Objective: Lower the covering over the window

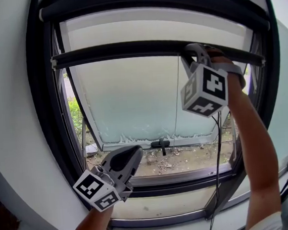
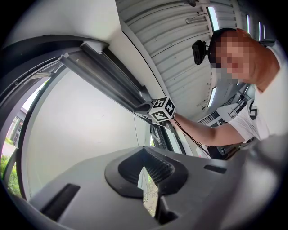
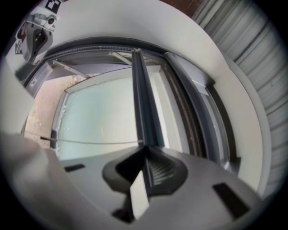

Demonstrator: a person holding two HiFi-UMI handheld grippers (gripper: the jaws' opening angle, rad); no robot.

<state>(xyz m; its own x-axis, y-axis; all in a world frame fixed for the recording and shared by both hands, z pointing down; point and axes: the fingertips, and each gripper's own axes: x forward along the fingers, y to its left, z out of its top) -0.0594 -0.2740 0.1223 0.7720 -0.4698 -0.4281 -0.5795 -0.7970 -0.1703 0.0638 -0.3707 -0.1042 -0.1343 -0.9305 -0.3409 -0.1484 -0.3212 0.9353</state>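
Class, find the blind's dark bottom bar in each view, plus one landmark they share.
Head view: bottom bar spans the upper part.
Left gripper view: bar slants upper left to centre.
Right gripper view: bar upright, centre, in right tool.
Shared: thin cord hanging from it.

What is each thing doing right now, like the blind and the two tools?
blind: mostly rolled up, only a short strip pulled down.
bottom bar: high up, near the top of the window.
right tool: shut on the bottom bar.
left tool: shut, holding nothing, low by the sill.
cord: hanging straight down, nothing touching it.
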